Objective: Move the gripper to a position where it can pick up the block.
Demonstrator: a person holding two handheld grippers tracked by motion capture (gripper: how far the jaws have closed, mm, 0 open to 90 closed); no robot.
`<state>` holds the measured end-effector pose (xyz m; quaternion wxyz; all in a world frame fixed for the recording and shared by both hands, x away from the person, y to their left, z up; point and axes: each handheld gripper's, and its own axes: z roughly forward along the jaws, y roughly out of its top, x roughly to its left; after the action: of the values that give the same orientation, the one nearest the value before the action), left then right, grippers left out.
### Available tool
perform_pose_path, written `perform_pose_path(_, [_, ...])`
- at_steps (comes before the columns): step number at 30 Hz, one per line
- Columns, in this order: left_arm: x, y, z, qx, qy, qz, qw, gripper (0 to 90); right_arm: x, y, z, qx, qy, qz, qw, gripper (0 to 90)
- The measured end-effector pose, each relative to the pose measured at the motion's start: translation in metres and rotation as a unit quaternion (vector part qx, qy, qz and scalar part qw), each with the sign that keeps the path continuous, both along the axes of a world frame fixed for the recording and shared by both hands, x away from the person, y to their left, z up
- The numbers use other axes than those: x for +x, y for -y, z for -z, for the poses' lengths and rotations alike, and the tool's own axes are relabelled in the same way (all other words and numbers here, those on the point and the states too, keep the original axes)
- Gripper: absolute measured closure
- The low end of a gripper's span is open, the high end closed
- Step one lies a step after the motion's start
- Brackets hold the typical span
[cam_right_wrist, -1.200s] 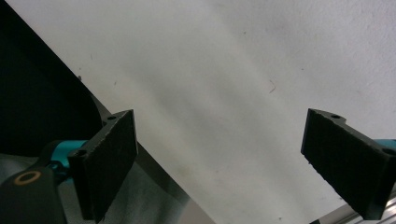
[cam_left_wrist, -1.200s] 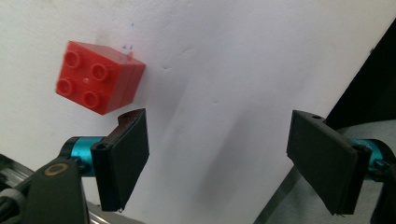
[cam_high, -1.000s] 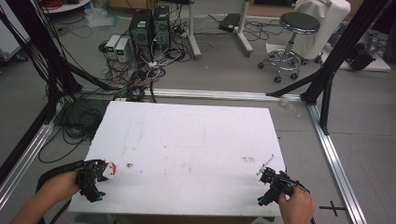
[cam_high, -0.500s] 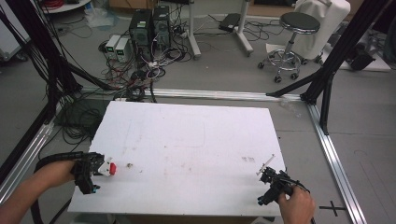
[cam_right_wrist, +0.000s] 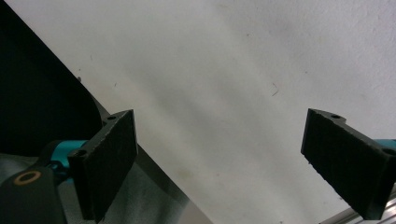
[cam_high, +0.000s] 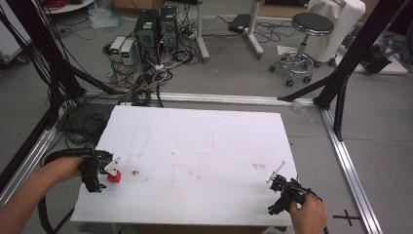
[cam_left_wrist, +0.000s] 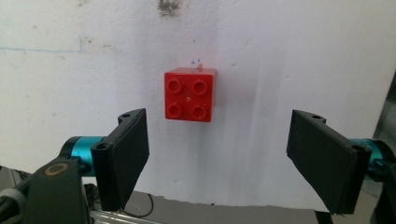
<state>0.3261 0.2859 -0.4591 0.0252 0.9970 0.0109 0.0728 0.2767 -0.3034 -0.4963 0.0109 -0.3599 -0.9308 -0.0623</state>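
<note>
A red four-stud brick [cam_high: 114, 176] [cam_left_wrist: 190, 94] lies studs up on the white table [cam_high: 204, 146] near its left edge. My left gripper [cam_high: 105, 176] [cam_left_wrist: 219, 126] sits at that edge, pointing right across the table. It is open, its jaws spread wide, and the brick lies just beyond their tips, touching neither. My right gripper [cam_high: 274, 196] [cam_right_wrist: 219, 121] is open at the table's front right corner. Nothing but bare tabletop lies between its jaws.
A small dark smudge [cam_high: 134, 172] marks the table just right of the brick. Aluminium frame rails [cam_high: 348, 161] run along the floor around the table. Computers [cam_high: 156, 27], tangled cables [cam_high: 146, 78] and a stool [cam_high: 304, 29] stand on the floor beyond the far edge.
My left forearm has swung out to the left and its gripper has shifted slightly back along the table's left edge. The brick and the right gripper have stayed put.
</note>
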Motion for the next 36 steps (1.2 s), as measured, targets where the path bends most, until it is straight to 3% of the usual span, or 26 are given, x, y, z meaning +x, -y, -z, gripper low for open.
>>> perform_pose_path(3, [0.008, 0.002, 0.004, 0.001, -0.005, 0.017, 0.9998, 21.3, 0.0, 0.0, 0.0, -0.001, -0.001, 0.0, 1.0, 10.1])
perform_pose_path(8, [0.013, 0.004, 0.01, 0.007, -0.01, 0.012, 0.9998, 21.3, 0.001, -0.001, 0.0, -0.002, -0.003, -0.002, 1.0, 10.0])
perform_pose_path(22, [0.027, 0.015, 0.036, 0.022, -0.029, 0.048, 0.9982, 21.4, 0.002, -0.005, 0.002, -0.001, -0.005, -0.011, 0.9999, 10.1])
perform_pose_path(36, [0.033, 0.01, 0.046, 0.029, -0.044, 0.047, 0.9975, 21.4, 0.003, -0.005, 0.003, 0.001, -0.007, -0.009, 0.9999, 10.0])
